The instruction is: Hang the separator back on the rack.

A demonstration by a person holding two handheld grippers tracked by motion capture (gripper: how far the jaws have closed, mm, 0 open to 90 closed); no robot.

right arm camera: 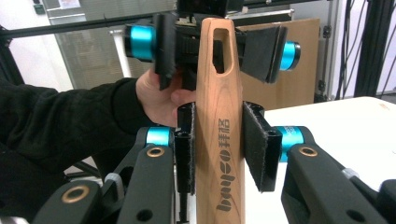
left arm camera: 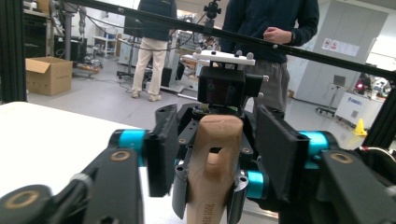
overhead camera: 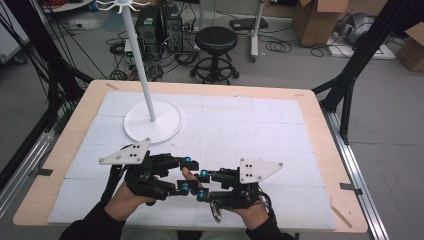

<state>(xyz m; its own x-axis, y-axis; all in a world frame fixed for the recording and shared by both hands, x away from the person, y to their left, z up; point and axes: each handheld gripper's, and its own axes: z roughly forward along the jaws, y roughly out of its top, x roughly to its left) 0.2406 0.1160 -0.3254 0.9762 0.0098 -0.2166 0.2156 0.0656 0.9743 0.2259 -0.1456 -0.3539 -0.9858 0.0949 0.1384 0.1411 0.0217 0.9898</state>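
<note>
A light wooden handle with a slot near its end and printed lettering stands between my two grippers, which face each other near the table's front edge. My right gripper is shut on the handle's middle, with both pads against the wood. The slotted end reaches between the jaws of my left gripper, whose pads stand a little off the wood on each side, so it is open. From above, the left gripper and the right gripper meet tip to tip, each held in a hand.
A white stand with a round base and a tall pole sits at the table's back left. White sheets cover the wooden table. Beyond it are a black stool, computer towers and cardboard boxes. Two people stand farther off.
</note>
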